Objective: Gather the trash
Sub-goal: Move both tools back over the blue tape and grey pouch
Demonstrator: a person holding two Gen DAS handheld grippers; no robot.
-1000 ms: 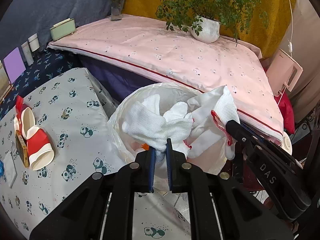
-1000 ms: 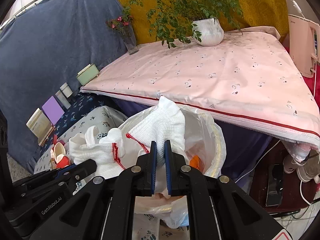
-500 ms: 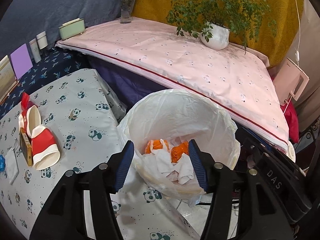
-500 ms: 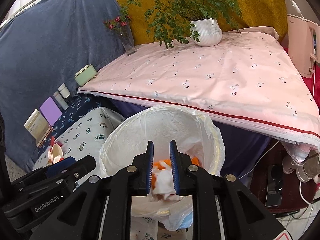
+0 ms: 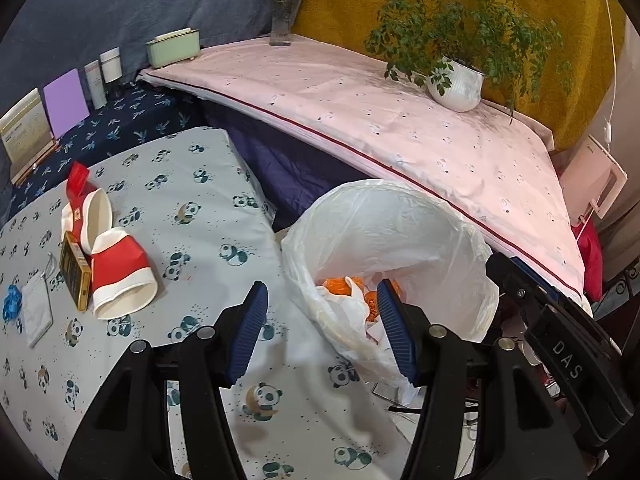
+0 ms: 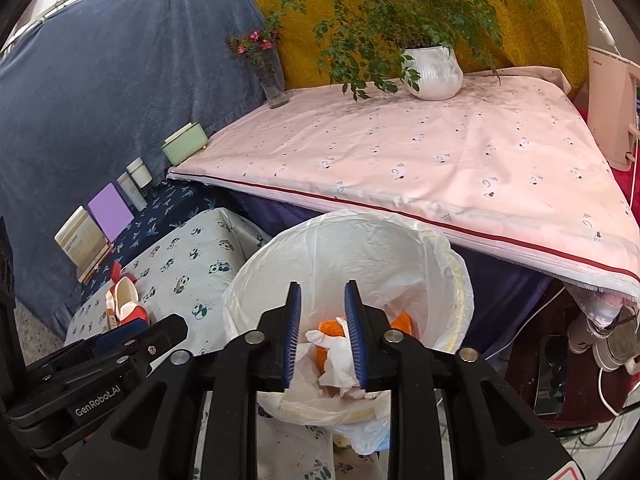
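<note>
A: How is the left gripper (image 5: pixel 322 330) set?

B: Its blue-padded jaws are spread wide, and nothing is held between them. It is positioned over the near rim of the trash bin (image 5: pixel 400 216), which is lined with a white plastic bag.

A: And the right gripper (image 6: pixel 322 330)?

B: Its jaws are parted to a moderate gap, narrower than the left, and nothing is gripped. It is aimed into the same trash bin (image 6: pixel 352 236).

A: Where is the collected trash located?

B: White cloth gloves (image 6: pixel 338 360) and orange waste (image 6: pixel 332 327) are seen inside the bin, at the bottom of the liner. The orange waste (image 5: pixel 340 286) is also visible from the left wrist view.

A: What is left on the panda-print cloth (image 5: pixel 192 216)?

B: Two red-and-white paper cups (image 5: pixel 120 276) are lying on their sides, touching each other. A yellow box (image 5: pixel 75 272) is lying just beside them. A white packet (image 5: pixel 37 312) and a blue scrap (image 5: pixel 10 300) are near the left edge. All of these are well apart from the bin.

A: What stands behind?

B: A potted plant (image 6: pixel 434 68) and a flower vase (image 6: pixel 272 80) are placed on the pink cloth (image 6: pixel 420 148).
</note>
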